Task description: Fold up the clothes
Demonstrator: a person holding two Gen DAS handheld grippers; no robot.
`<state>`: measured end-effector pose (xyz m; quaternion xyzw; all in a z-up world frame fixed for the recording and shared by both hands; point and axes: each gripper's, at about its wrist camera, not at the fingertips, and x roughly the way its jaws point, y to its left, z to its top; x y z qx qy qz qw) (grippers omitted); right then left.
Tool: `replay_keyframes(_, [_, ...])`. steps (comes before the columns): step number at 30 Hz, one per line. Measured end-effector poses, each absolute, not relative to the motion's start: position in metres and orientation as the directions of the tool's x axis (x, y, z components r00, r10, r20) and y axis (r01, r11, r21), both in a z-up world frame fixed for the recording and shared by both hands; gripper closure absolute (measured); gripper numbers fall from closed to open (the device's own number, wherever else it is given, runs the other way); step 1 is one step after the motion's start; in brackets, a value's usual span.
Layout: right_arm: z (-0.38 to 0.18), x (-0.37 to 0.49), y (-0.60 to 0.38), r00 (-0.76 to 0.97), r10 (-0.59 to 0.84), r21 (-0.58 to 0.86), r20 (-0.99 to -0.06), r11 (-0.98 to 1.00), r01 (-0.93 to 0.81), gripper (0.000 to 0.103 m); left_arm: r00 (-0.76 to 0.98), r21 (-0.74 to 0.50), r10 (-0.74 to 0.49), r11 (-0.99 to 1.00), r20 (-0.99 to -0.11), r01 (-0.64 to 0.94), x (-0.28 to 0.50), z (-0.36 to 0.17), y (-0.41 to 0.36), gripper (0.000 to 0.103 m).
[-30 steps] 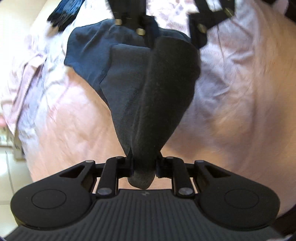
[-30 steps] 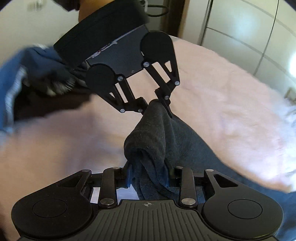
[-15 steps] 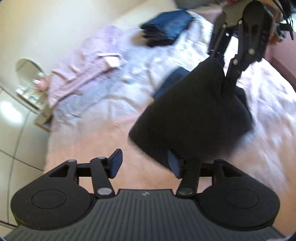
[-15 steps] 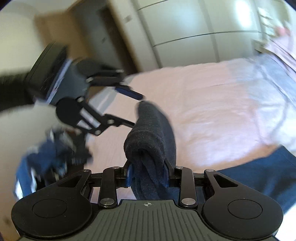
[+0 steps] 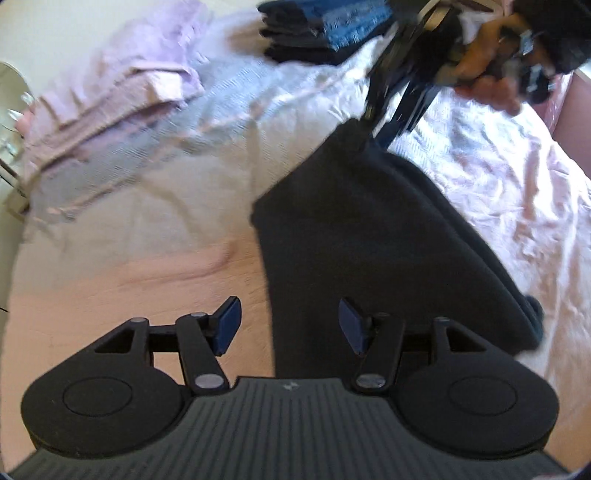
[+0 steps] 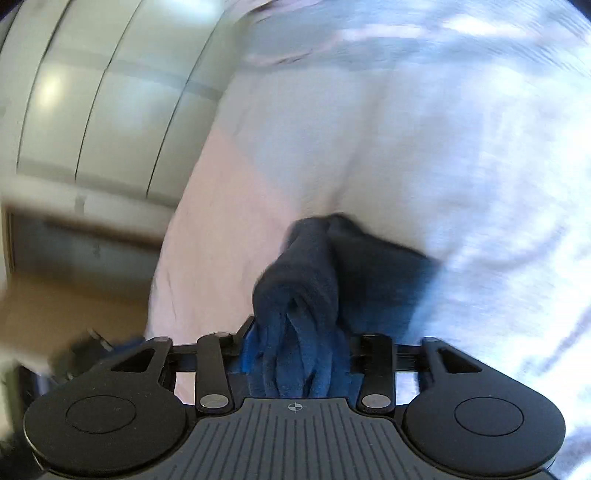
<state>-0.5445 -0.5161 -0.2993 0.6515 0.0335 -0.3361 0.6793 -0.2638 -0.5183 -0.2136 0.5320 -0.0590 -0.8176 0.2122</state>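
A dark navy garment (image 5: 373, 240) lies folded on the pink bed sheet (image 5: 147, 251) in the left wrist view. My left gripper (image 5: 290, 325) is open and empty, its jaws spread just above the garment's near edge. My right gripper (image 5: 384, 114) shows at the top right of that view, pinching the garment's far corner. In the right wrist view the right gripper (image 6: 299, 343) is shut on a bunched fold of the same dark garment (image 6: 314, 280), which trails onto the sheet (image 6: 424, 155).
A stack of folded dark and blue clothes (image 5: 325, 33) sits at the far end of the bed. A pink crumpled cloth (image 5: 110, 92) lies at the far left. White wardrobe doors (image 6: 92, 92) and a wooden floor (image 6: 55, 314) lie beyond the bed's edge.
My left gripper let go of the garment and opened. The garment went from hanging between both grippers to lying on the bed. The right gripper kept its hold and swung around.
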Motion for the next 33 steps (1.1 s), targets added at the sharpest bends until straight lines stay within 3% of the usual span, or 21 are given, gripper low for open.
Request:
replay_keyframes(2, [-0.294, -0.548, -0.510, 0.758, -0.448, 0.868, -0.474, -0.090, 0.489, 0.048, -0.324, 0.323, -0.399, -0.908, -0.858, 0.266, -0.280, -0.231, -0.531, 0.050])
replay_keyframes(6, [-0.283, -0.551, -0.498, 0.723, -0.512, 0.871, -0.464, -0.118, 0.476, 0.048, -0.287, 0.293, -0.376, -0.910, -0.881, 0.292, -0.302, -0.258, -0.557, 0.064])
replay_keyframes(8, [-0.280, -0.547, -0.499, 0.717, -0.520, 0.872, -0.463, -0.123, 0.474, 0.041, -0.293, 0.258, -0.354, -0.911, -0.888, 0.321, -0.312, -0.268, -0.570, 0.064])
replay_keyframes(10, [-0.276, -0.537, -0.499, 0.711, -0.525, 0.865, -0.468, -0.107, 0.491, 0.022, -0.295, 0.240, -0.338, -0.916, -0.894, 0.322, -0.321, -0.276, -0.576, 0.065])
replay_keyframes(12, [-0.275, -0.525, -0.507, 0.674, -0.507, 0.813, -0.538, -0.102, 0.573, 0.022, -0.294, 0.237, -0.329, -0.921, -0.897, 0.310, -0.328, -0.283, -0.575, 0.065])
replay_keyframes(13, [-0.275, -0.518, -0.511, 0.650, -0.497, 0.781, -0.576, -0.099, 0.616, 0.029, -0.292, 0.241, -0.330, -0.923, -0.898, 0.301, -0.331, -0.285, -0.574, 0.066])
replay_keyframes(15, [-0.271, -0.514, -0.517, 0.619, -0.466, 0.732, -0.632, -0.098, 0.674, 0.067, -0.300, 0.255, -0.342, -0.922, -0.891, 0.293, -0.333, -0.284, -0.570, 0.069])
replay_keyframes(16, [-0.265, -0.516, -0.519, 0.634, -0.463, 0.739, -0.620, -0.071, 0.670, 0.070, -0.309, 0.264, -0.353, -0.918, -0.883, 0.295, -0.332, -0.280, -0.568, 0.069])
replay_keyframes(21, [-0.249, -0.522, -0.531, 0.716, -0.453, 0.765, -0.530, 0.108, 0.635, 0.071, -0.332, 0.318, -0.431, -0.884, -0.839, 0.343, -0.322, -0.274, -0.560, 0.069])
replay_keyframes(27, [-0.305, -0.556, -0.533, 0.702, -0.429, 0.799, -0.569, -0.084, 0.596, 0.071, -0.292, 0.306, -0.397, -0.900, -0.870, 0.312, -0.335, -0.298, -0.558, 0.070])
replay_keyframes(29, [-0.301, -0.562, -0.522, 0.690, -0.440, 0.794, -0.574, -0.095, 0.600, 0.066, -0.301, 0.290, -0.384, -0.904, -0.873, 0.313, -0.336, -0.292, -0.561, 0.070])
replay_keyframes(31, [-0.287, -0.565, -0.509, 0.661, -0.458, 0.773, -0.594, -0.097, 0.627, 0.054, -0.312, 0.275, -0.370, -0.911, -0.875, 0.308, -0.329, -0.281, -0.561, 0.069])
replay_keyframes(33, [-0.271, -0.565, -0.497, 0.630, -0.477, 0.747, -0.612, -0.088, 0.659, 0.053, -0.330, 0.262, -0.357, -0.917, -0.874, 0.301, -0.320, -0.267, -0.558, 0.069])
